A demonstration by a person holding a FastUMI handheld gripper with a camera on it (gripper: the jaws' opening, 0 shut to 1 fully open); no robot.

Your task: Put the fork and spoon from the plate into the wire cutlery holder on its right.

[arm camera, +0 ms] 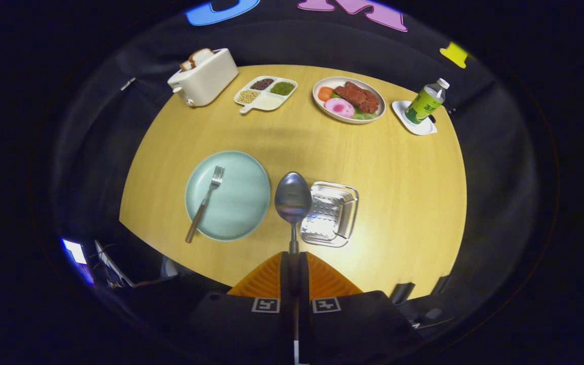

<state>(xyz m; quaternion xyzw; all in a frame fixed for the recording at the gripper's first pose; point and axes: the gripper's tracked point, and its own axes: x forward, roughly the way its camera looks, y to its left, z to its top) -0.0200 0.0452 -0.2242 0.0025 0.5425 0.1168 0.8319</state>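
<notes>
Gripping the spoon (293, 202) by its thin handle, the tongs (293, 261) are clenched on it, both fingers pressed against the stem, so the bowl stands out just ahead of them, held above the bench (398, 167). The bowl is a dull grey oval with a soft sheen and a bluish patch near its neck; it hangs over the gap between the plate (228, 195) and the holder (330, 213), overlapping the holder's left rim. Most of the handle is hidden between the fingers. The fork (205, 204) lies slanted on the pale green plate, tines toward the far edge of the bench, its brownish handle running past the plate's near rim. The holder is a shiny metal basket near the bench's near edge, just right of the plate; glare off its perforated floor makes its wires hard to make out. Along the far edge stand a toaster (205, 77) with bread, a divided tray (266, 93) of beans, a dish (349, 99) of food, and a bottle (427, 102) on a coaster (413, 124).
</notes>
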